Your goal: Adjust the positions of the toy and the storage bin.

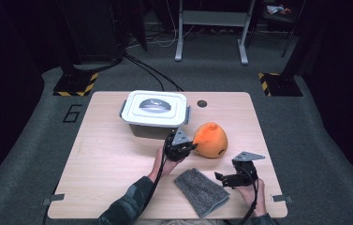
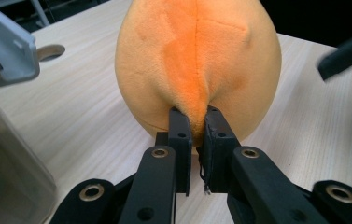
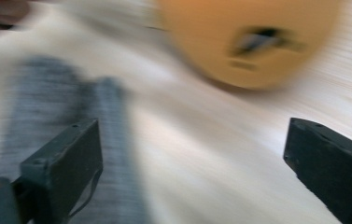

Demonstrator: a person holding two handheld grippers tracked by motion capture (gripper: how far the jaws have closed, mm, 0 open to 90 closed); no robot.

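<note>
Left gripper (image 2: 197,122) pinches a fabric fold of the rounded orange plush toy (image 2: 197,60) resting on the pale wooden desk (image 2: 85,107). High view adds the right gripper (image 1: 221,178), released with nothing between its jaws, beside a grey folded cloth (image 1: 201,191).

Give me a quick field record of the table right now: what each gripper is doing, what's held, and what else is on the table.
left gripper: shut, pinching a fold of the orange plush toy
right gripper: open, nothing between its jaws, above the table beside the grey cloth
toy position: on the table, right of centre, in front of the lidded container
container: white lid on, at the far side
cloth: flat near the front edge, between the two hands
image quality: right gripper view blurred
</note>
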